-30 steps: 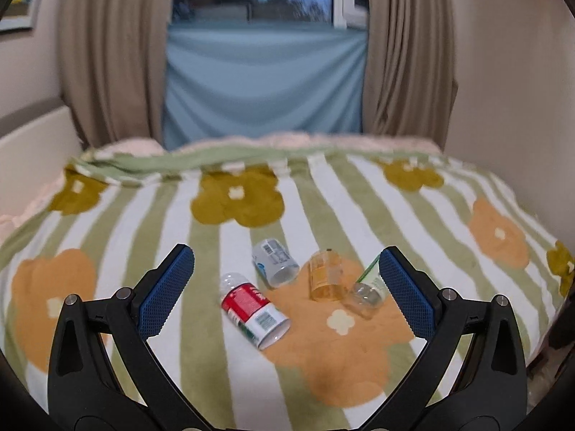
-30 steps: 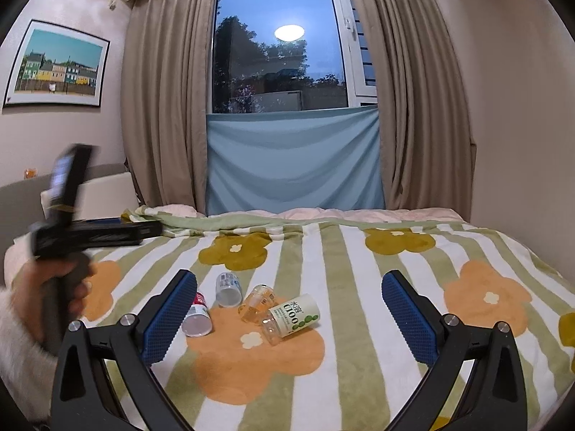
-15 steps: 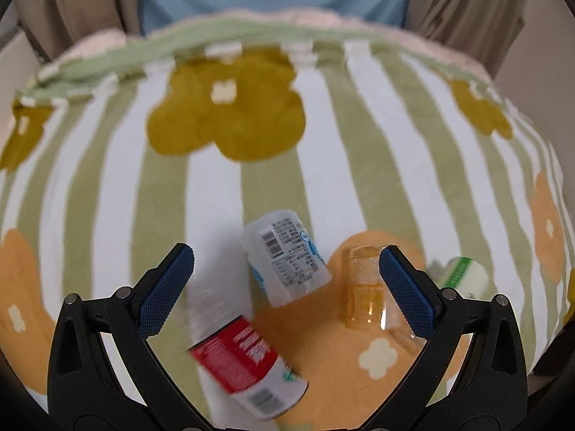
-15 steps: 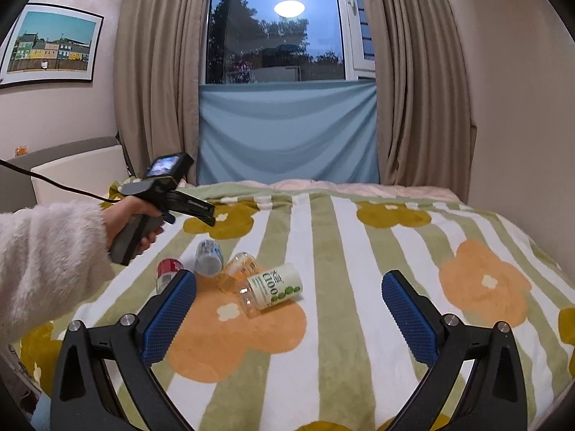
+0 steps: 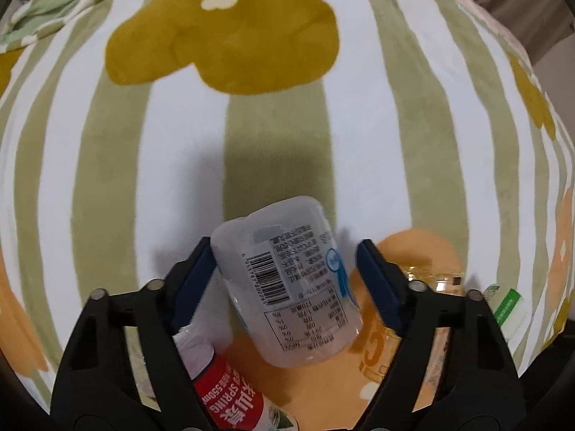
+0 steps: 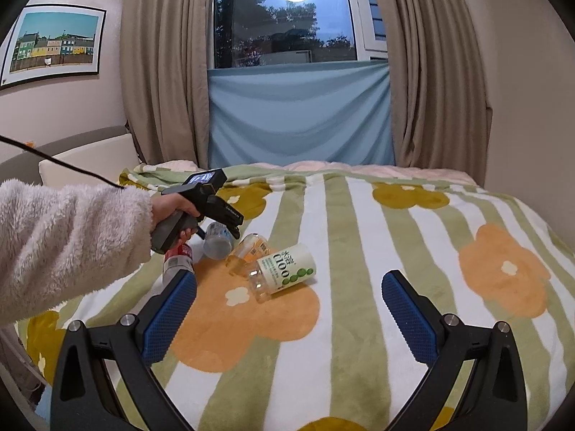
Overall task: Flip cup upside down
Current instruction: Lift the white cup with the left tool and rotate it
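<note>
Translucent plastic, the cup (image 5: 287, 283) lies on its side on the blanket (image 5: 273, 151), framed by the left gripper (image 5: 284, 269), whose spread jaws are not yet closed. A slip could be caused by the slick, tilted wall.

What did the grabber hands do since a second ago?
The left gripper dropped down to the bed and narrowed its jaws around the pale blue-labelled cup; the left pad touches it, the right shows a gap. The right gripper stayed open, hovering. The cups stayed lying on the blanket.
</note>
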Demonstrator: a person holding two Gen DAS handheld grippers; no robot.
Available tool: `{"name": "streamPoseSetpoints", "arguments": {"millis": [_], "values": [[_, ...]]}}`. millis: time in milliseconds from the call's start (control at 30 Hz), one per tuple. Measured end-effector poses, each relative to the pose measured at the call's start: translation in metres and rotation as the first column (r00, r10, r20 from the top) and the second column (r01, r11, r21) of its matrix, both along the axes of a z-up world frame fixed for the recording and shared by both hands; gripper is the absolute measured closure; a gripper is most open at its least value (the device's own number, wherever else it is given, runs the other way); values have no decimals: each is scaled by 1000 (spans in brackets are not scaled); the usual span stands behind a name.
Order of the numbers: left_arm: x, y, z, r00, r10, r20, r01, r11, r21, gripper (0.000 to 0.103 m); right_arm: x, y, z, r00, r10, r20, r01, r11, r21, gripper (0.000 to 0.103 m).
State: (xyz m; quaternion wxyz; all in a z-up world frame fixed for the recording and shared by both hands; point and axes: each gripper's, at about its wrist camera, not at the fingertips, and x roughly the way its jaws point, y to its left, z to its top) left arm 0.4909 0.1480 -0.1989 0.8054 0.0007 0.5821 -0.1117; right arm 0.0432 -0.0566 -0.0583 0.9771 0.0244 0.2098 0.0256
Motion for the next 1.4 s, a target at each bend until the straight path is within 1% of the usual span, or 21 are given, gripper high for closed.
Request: {"name": "streamPoseSetpoints", "arguments": {"millis": [33,233,333,467,533,600,667,767,833,900,1000,1067,1133,1233,1333,1400], "values": [[1,-1,-2,1000,-6,-3,6,1000,13,36,2,0,-2,1000,6,-3,-6,1000,6,0],[-1,0,0,1000,-24,2,24,1000,1,37,7,2,-6,1000,15,-11,-15,1000,16,0],[-6,2,9,999,-39,13,39,999,-16,37,8,5,-8,1000,24,-11,-24,999,27,0],[-19,5,30,997,-72,41,73,997,-35,38,9,8,-8,999,38,-12,-37,998,40,0],[-32,4,44,993,-104,59,106,994,-36,38,7,9,-6,999,46,-6,-45,998,46,0],[-50,2,57,985,-155,79,158,987,-29,37,3,11,-3,999,48,1,-48,998,48,0],[-75,-6,69,972,-217,86,219,976,-13,37,-3,13,-1,999,46,6,-47,998,50,0],[-119,-18,74,944,-321,81,321,947,19,37,-10,12,0,999,43,-4,-43,997,60,0],[-152,-26,69,920,-386,72,384,922,41,37,-14,12,-2,999,46,-21,-45,997,70,0],[-183,-35,58,896,-440,52,437,897,59,37,-17,10,-4,997,55,-46,-51,995,88,0],[-221,-49,32,861,-509,7,507,859,64,37,-26,6,-7,997,49,-67,-41,993,108,0],[-238,-60,16,842,-538,-21,538,840,64,37,-32,3,-7,997,43,-72,-35,993,111,0],[-249,-66,4,833,-551,-42,553,830,68,37,-38,0,-8,997,36,-74,-28,994,108,0],[-257,-74,-13,827,-557,-76,562,823,83,37,-47,-5,-8,997,22,-78,-14,995,101,0],[-262,-79,-23,818,-565,-105,574,813,98,37,-54,-10,-10,996,12,-84,-3,994,107,0],[-262,-82,-26,814,-570,-113,580,805,121,35,-57,-14,-12,996,6,-91,5,993,115,0]]}}
